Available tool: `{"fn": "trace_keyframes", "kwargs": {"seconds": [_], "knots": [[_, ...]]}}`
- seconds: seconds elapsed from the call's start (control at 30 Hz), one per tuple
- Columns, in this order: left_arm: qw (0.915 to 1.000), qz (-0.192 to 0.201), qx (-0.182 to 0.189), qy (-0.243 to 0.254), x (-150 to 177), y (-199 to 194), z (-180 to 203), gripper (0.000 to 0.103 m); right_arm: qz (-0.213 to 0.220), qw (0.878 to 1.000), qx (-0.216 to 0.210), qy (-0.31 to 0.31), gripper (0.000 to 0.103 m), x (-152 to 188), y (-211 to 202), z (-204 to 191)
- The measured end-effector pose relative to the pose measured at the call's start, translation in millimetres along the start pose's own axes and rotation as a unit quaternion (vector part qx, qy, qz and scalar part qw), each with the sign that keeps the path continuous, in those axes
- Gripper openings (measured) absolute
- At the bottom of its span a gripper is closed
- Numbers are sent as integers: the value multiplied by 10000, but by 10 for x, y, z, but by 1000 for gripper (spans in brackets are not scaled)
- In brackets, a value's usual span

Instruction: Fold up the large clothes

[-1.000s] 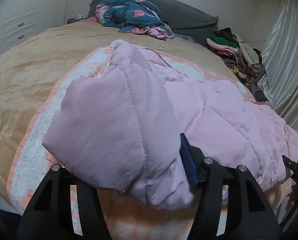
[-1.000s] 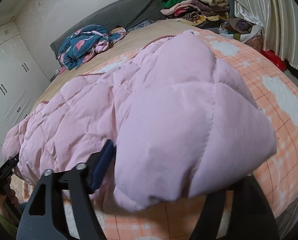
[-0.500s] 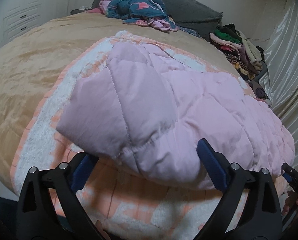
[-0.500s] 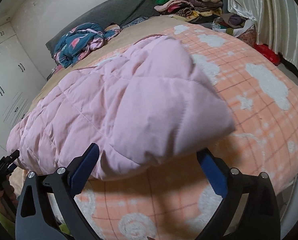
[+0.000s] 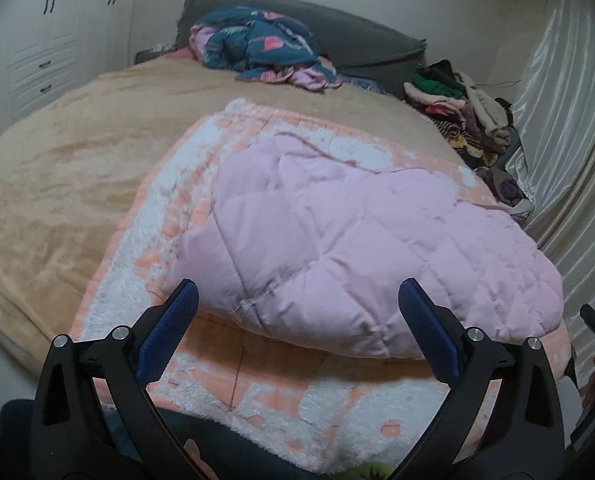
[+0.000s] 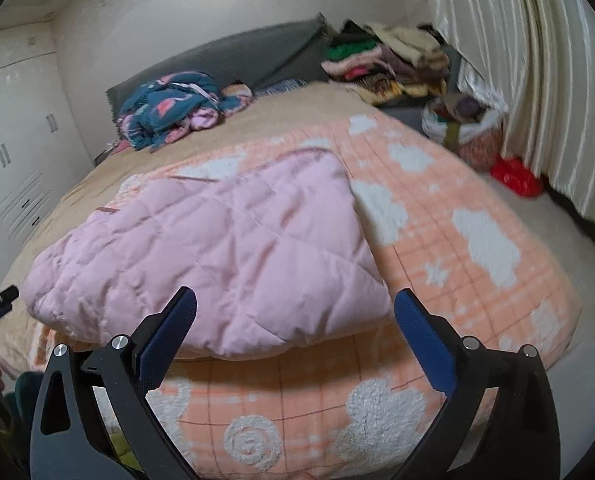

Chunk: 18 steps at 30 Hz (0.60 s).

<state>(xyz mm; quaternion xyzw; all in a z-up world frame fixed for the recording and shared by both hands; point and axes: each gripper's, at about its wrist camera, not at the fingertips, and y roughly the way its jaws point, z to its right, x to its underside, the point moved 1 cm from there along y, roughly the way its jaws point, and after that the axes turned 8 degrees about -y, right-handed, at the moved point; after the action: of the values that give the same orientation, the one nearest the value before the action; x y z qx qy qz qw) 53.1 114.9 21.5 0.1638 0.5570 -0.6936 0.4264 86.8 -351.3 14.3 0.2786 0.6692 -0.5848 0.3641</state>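
Left wrist view — pink quilted coat (image 5: 337, 240) lengthwise left-right; both hand-held grippers (image 5: 297, 312) (image 6: 295, 312) wide, empty.

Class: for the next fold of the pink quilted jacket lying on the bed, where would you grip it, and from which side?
Grip the pink quilted jacket at its two near corners, approaching from the near bed edge: the folded hem there is thick, overhangs the orange blanket, and faces both open grippers.

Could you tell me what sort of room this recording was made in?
Most likely a home bedroom: a wide bed with a grey headboard, a white built-in wardrobe, and piled clothes beside the curtain.
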Motion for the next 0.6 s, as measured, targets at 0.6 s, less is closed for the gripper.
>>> {"fn": "trace_keyframes", "kwargs": {"seconds": [0.6], "knots": [[9954, 553, 412, 662, 243, -636, 436, 94, 788, 9923, -508, -809, 99, 94, -769, -971]]}}
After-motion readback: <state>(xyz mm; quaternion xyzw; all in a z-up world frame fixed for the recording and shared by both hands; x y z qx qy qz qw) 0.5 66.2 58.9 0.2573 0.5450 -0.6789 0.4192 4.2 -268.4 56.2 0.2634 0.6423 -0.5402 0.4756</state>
